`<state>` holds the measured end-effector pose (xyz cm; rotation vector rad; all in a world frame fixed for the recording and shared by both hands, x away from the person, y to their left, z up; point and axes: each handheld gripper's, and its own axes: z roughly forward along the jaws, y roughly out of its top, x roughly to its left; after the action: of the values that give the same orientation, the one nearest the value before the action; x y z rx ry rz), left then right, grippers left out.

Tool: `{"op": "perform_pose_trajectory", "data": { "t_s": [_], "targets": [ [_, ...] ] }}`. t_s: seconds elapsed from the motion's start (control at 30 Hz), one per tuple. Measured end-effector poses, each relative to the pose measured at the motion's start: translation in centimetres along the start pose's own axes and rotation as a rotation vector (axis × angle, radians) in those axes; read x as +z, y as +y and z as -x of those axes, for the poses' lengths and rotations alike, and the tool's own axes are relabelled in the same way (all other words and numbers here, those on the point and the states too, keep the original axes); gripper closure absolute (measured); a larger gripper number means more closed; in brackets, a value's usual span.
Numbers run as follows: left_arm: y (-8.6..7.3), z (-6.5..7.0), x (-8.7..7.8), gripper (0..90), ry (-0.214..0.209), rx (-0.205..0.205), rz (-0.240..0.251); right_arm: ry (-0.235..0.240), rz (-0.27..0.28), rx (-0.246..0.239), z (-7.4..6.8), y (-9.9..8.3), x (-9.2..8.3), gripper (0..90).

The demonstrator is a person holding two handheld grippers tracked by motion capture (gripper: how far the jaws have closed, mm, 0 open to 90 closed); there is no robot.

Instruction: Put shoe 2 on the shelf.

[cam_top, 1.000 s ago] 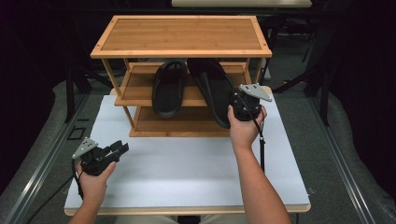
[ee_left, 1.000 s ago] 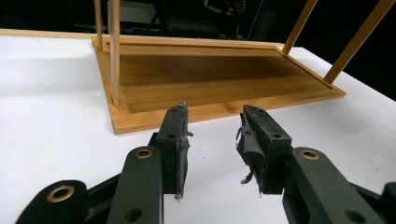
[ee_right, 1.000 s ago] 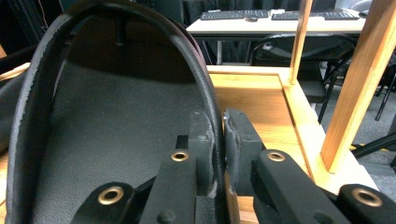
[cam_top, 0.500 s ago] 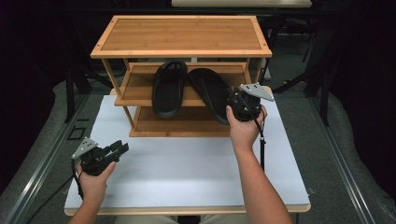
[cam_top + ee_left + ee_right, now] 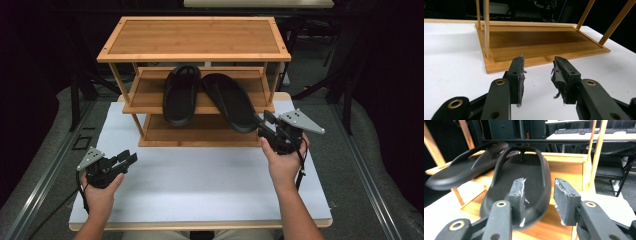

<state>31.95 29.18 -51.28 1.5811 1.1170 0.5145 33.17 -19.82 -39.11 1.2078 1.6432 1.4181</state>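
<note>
**Right gripper released beside a sandal on the middle shelf of a bamboo rack**

A three-tier bamboo shoe rack [image 5: 194, 39] stands at the far edge of a white rectangular desk top [image 5: 200, 185]. Two black rubber thong sandals lie on its middle shelf. The left sandal [image 5: 181, 94] lies straight, toe toward the back of the rack. The right sandal [image 5: 228, 101] lies askew: its toe touches the left sandal near the middle of the shelf, and its heel overhangs the shelf's front edge toward the rack's right post.

The right gripper [image 5: 265, 126], held in the person's right hand [image 5: 283, 162], sits just off that overhanging heel, near the desk's right edge. Its jaws have just been opening and now stand apart. In the right gripper view the heel of the right sandal [image 5: 524, 182] lies beyond and partly behind the left jaw, with the gap between the jaws otherwise free; the pads do not press on it.

The left gripper [image 5: 126, 161], held in the left hand [image 5: 100, 192] near the desk's front left corner, has its jaws apart with nothing between them. The left gripper view shows the bare bottom shelf [image 5: 536, 42] ahead of it.
</note>
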Motion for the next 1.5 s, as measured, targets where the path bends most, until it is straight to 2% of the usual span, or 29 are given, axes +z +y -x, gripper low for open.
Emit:
{"op": "perform_pose_trajectory", "data": {
  "t_s": [0.1, 0.2, 0.37, 0.4, 0.57, 0.63, 0.73, 0.83, 0.9, 0.93, 0.97, 1.03, 1.07, 1.13, 1.17, 1.2, 1.23, 1.27, 1.3, 1.33, 1.37, 1.43, 1.5],
  "targets": [
    [0.3, 0.1, -0.1, 60.6, 0.001, 0.005, 0.004, 0.001, -0.007, -0.016, -0.1, -0.4, -0.7, 66.8],
    [0.5, 0.3, 0.0, 60.7, -0.002, 0.009, 0.009, 0.009, -0.026, -0.055, -0.4, -1.4, -1.7, 75.9],
    [0.5, 0.3, 0.3, 60.7, -0.006, 0.007, 0.004, 0.029, -0.041, -0.056, -1.0, -2.0, -1.5, 80.4],
    [0.6, 0.5, 0.2, 60.7, -0.008, 0.013, 0.006, 0.042, -0.043, -0.067, -1.4, -2.1, -1.2, 81.1],
    [1.1, 0.8, 0.2, 60.9, -0.018, 0.02, 0.015, 0.038, -0.025, -0.067, -2.1, -2.3, -0.3, 82.4],
    [1.2, 1.0, 0.4, 62.0, -0.027, 0.02, 0.013, 0.033, -0.031, -0.065, -2.1, -2.3, 0.3, 83.0],
    [1.7, 1.8, 1.2, 64.1, -0.046, 0.046, -0.001, 0.015, -0.07, -0.066, -2.0, -2.5, 1.9, 83.8],
    [2.1, 2.2, 1.6, 65.1, -0.056, 0.063, -0.005, 0.009, -0.066, -0.061, -1.9, -2.6, 2.6, 83.8],
    [2.6, 2.5, 1.9, 66.7, -0.059, 0.071, 0.0, 0.02, -0.073, -0.043, -1.7, -2.5, 3.0, 84.0],
    [3.5, 2.9, 2.4, 67.4, -0.061, 0.082, 0.009, 0.029, -0.08, -0.039, -1.8, -2.4, 3.2, 84.2],
    [3.5, 2.9, 2.4, 68.2, -0.061, 0.082, 0.009, 0.045, -0.08, -0.037, -1.8, -2.3, 3.4, 84.1],
    [5.0, 3.5, 3.0, 69.9, -0.068, 0.103, 0.024, 0.067, -0.097, -0.06, -2.1, -2.1, 3.6, 83.3],
    [5.0, 3.5, 3.0, 70.6, -0.068, 0.103, 0.024, 0.067, -0.097, -0.06, -2.1, -2.1, 3.6, 83.3],
    [6.1, 3.9, 3.4, 71.3, -0.064, 0.123, 0.027, 0.092, -0.101, -0.088, -2.5, -1.9, 3.6, 80.9],
    [6.7, 4.2, 3.6, 72.0, -0.061, 0.137, 0.025, 0.085, -0.089, -0.089, -2.5, -1.8, 3.5, 81.1],
    [7.6, 4.6, 3.9, 73.9, -0.055, 0.147, 0.034, 0.071, -0.042, -0.076, -2.3, -1.6, 2.9, 82.4],
    [7.6, 4.6, 3.9, 74.4, -0.055, 0.147, 0.034, 0.071, -0.042, -0.076, -2.3, -1.6, 2.9, 82.4],
    [8.6, 4.9, 4.3, 74.9, -0.051, 0.146, 0.04, 0.037, -0.015, -0.055, -1.8, -1.3, 2.6, 82.8],
    [8.6, 4.9, 4.3, 75.5, -0.051, 0.146, 0.04, 0.037, -0.015, -0.055, -1.8, -1.3, 2.6, 82.8],
    [9.4, 5.2, 4.8, 76.0, -0.044, 0.146, 0.047, 0.011, -0.023, -0.027, -1.2, -1.0, 2.9, 82.5],
    [9.4, 5.2, 4.8, 76.4, -0.044, 0.146, 0.047, 0.011, -0.023, -0.027, -1.2, -1.0, 2.9, 82.5],
    [10.1, 5.4, 5.2, 76.7, -0.046, 0.144, 0.054, -0.025, -0.029, -0.008, -0.6, -0.8, 3.6, 82.6],
    [10.4, 5.7, 5.6, 77.1, -0.051, 0.136, 0.057, -0.033, -0.029, 0.001, -0.4, -0.7, 3.8, 82.7]
  ]
}}
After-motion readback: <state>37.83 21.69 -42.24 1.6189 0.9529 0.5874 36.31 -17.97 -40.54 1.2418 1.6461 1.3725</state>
